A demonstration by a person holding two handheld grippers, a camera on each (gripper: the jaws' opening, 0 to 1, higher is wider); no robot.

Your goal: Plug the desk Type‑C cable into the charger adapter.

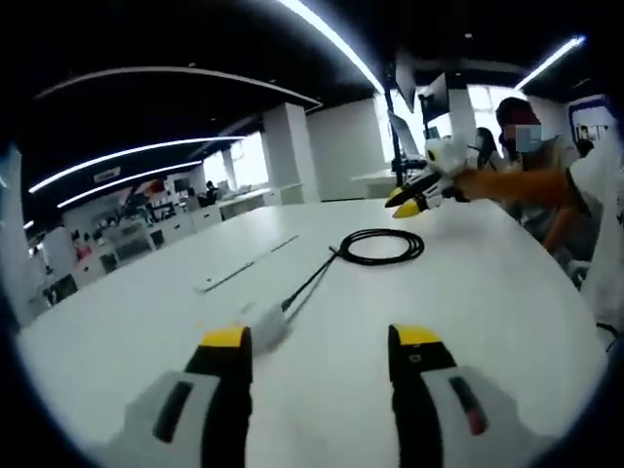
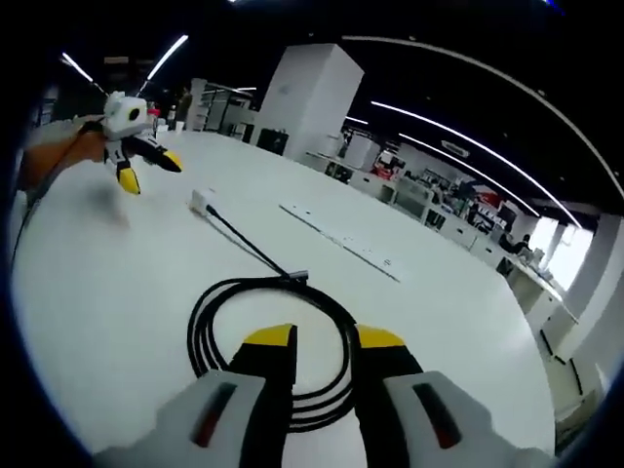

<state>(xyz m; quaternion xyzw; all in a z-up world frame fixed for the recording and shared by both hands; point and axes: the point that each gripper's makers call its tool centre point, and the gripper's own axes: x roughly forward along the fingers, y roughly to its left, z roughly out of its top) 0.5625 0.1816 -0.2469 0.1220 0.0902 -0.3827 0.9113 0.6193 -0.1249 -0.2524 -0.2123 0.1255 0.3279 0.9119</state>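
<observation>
1. Step in hand, as I judge it: you are on the approach. Neither part is gripped yet, and cable and adapter lie unjoined on the white worktop [image 1: 507,292].
2. Your left claw [image 1: 317,356] is released, its jaws spread wide with nothing between them. In the left gripper view the charger adapter [image 1: 261,322], a small pale block, lies just ahead of the left jaw's tip, slightly inside it and not between the jaws.
3. From the adapter a straight dark run leads away to the Type‑C cable [image 1: 382,246], coiled further up the worktop. Whether that run touches the adapter I cannot tell; the spot is blurred.
4. Your right claw [image 2: 323,343] is also released, jaws parted, empty. In the right gripper view it hangs above the near side of the coil [image 2: 273,341], the loops passing under and between the jaw tips. The plug end [image 2: 295,277] lies just beyond the coil.
5. Next move, in my judgement: bring the left claw over the adapter and close on its body, pick the plug end with the right, then line the plug with the port. Expect the light adapter to slide if nudged.
</observation>
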